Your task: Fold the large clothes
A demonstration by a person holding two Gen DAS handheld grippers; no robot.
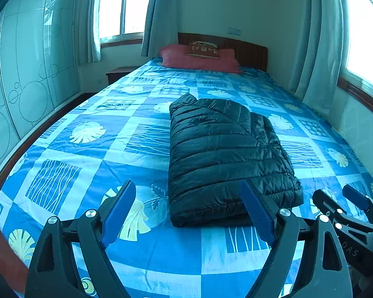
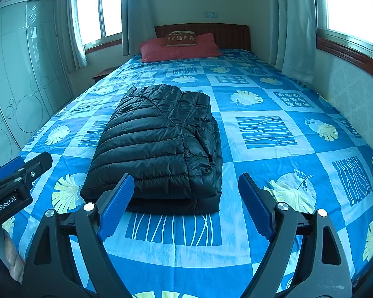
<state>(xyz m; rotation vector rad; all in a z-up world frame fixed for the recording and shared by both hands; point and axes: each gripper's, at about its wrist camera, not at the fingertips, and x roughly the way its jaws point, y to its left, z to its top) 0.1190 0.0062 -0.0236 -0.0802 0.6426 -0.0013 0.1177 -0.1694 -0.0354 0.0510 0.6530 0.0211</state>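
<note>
Just ahead of the left tool (image 1: pixel 187 202), a black puffer jacket (image 1: pixel 226 159) lies folded into a thick rectangle on the bed (image 1: pixel 87 173), its near edge between the two tools. Both the left tool and the right tool (image 2: pixel 186 195) stand spread wide and grip nothing, hovering apart from the jacket over the blue patterned bedcover (image 2: pixel 273 154). Beyond it, a red pillow (image 2: pixel 179 48) rests against the headboard (image 2: pixel 231 34).
</note>
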